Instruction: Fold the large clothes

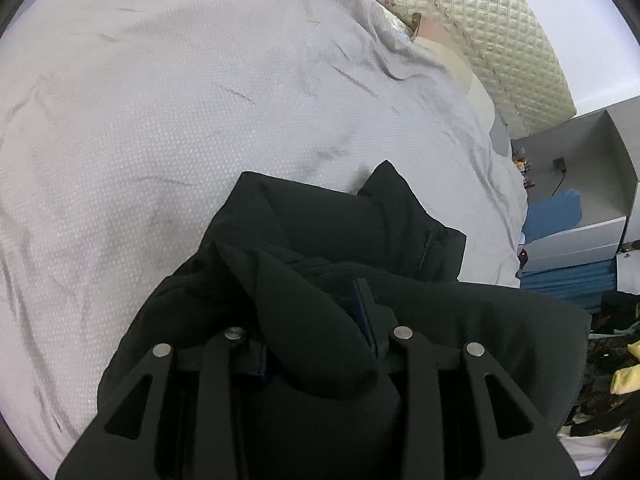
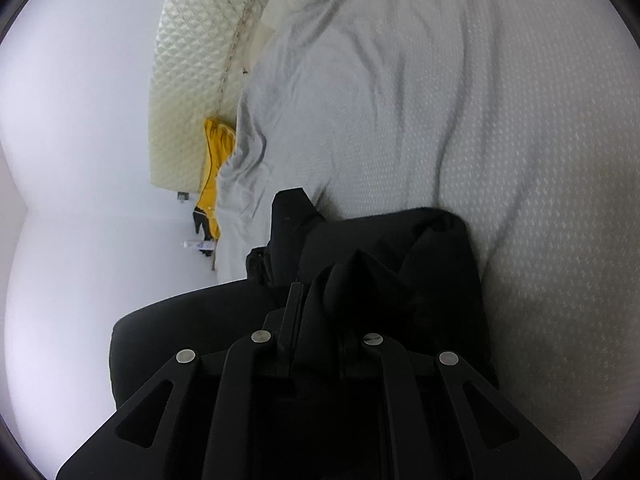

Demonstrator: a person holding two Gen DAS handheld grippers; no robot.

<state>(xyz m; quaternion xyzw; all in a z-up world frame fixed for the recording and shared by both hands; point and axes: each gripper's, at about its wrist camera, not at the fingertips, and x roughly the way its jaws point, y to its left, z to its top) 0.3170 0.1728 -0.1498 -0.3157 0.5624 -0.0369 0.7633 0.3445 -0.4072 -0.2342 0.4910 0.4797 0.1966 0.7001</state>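
Note:
A black padded garment lies bunched on a pale grey bed sheet, near its edge. My left gripper points down at it and stands open. A thick fold of the cloth rests between the jaws, and the blue pad of one finger shows bare beside it. In the right wrist view the same garment is gathered into a peak. My right gripper is shut on that bunched cloth. One finger shows and the other is hidden under the fabric.
A cream quilted mattress stands against the wall behind the bed. A yellow item is wedged between the mattress and the bed. To the right of the bed are a grey box, blue cloth and a heap of clothes.

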